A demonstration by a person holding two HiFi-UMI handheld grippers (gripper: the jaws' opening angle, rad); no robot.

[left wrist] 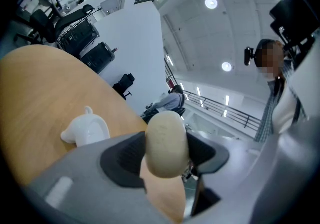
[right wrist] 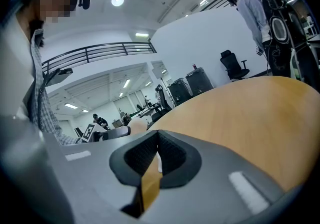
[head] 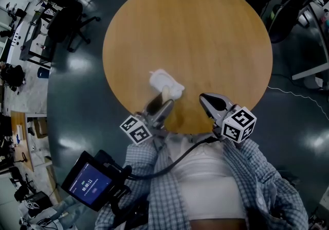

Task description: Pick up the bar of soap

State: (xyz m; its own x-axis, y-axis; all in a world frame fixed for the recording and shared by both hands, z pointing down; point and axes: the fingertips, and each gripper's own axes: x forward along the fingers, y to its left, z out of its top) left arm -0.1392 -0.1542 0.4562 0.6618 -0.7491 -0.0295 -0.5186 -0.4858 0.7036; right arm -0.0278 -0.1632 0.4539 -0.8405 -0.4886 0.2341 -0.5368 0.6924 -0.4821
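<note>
A: Head view first. Where's the soap?

B: Bar of soap (head: pixel 166 93) is just below centre of the frame, in my left gripper (head: pixel 160 104), at the lower edge of the white soap dish (head: pixel 165 81). It's on the near side of the round wooden table (head: pixel 205 33). Long axis runs roughly up-down in the frame. My right gripper (head: pixel 205 100) is to the right of it, apart, over the table edge.

A: Left gripper view?

B: Jaws are clamped on the soap (left wrist: pixel 166 143), one pad (left wrist: pixel 125 155) on each broad face. Long axis runs up-down, rounded end toward the top of the frame, above the pads. The dish (left wrist: pixel 86 130) sits at left on the table (left wrist: pixel 35 87), not touching the soap. I can't tell if the bar is off the tabletop.

A: Right gripper view?

B: Right gripper (right wrist: pixel 157 154) has its jaws pressed together with nothing in them. The tabletop (right wrist: pixel 240 118) fills the right side. The soap (right wrist: pixel 136 125) shows small at centre left.
</note>
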